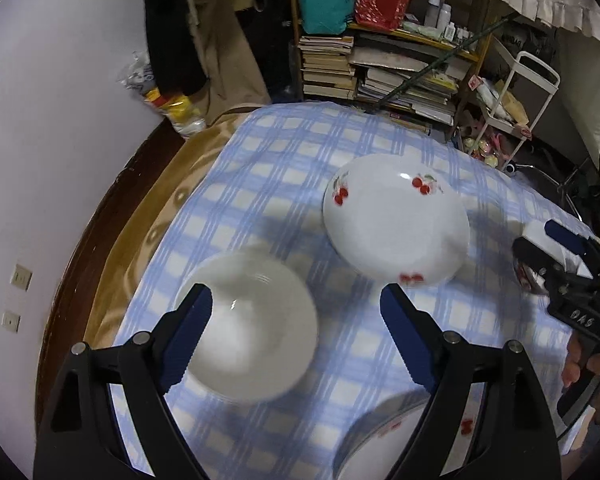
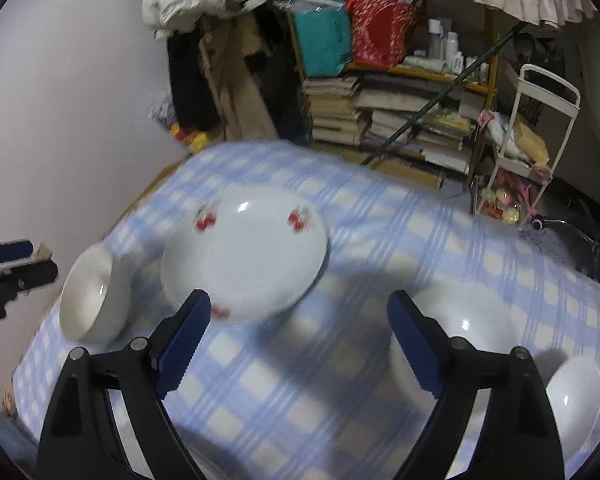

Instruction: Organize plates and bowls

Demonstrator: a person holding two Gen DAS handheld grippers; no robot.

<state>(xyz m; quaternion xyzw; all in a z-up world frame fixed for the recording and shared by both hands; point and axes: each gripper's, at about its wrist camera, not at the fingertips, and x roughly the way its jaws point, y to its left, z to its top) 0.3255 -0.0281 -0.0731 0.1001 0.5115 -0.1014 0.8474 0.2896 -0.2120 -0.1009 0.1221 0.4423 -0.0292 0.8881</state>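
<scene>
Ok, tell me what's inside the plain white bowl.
Nothing shows inside the plain white bowl: a bare white interior with a glint. The left gripper finger covers its near-left rim, so that part stays unseen.

A pale lilac wall [image 1: 60, 120] filled the nine o'clock side, with two switch plates [image 1: 21, 277] low on it. Toward one o'clock stood a yellow-framed bookshelf [image 2: 400, 92] stacked with books, a teal bag [image 2: 322, 36] and a red bag [image 2: 380, 32]. At two o'clock stood a white wire cart [image 2: 540, 128]. A blue checked cloth [image 2: 380, 240] covered the table.
</scene>
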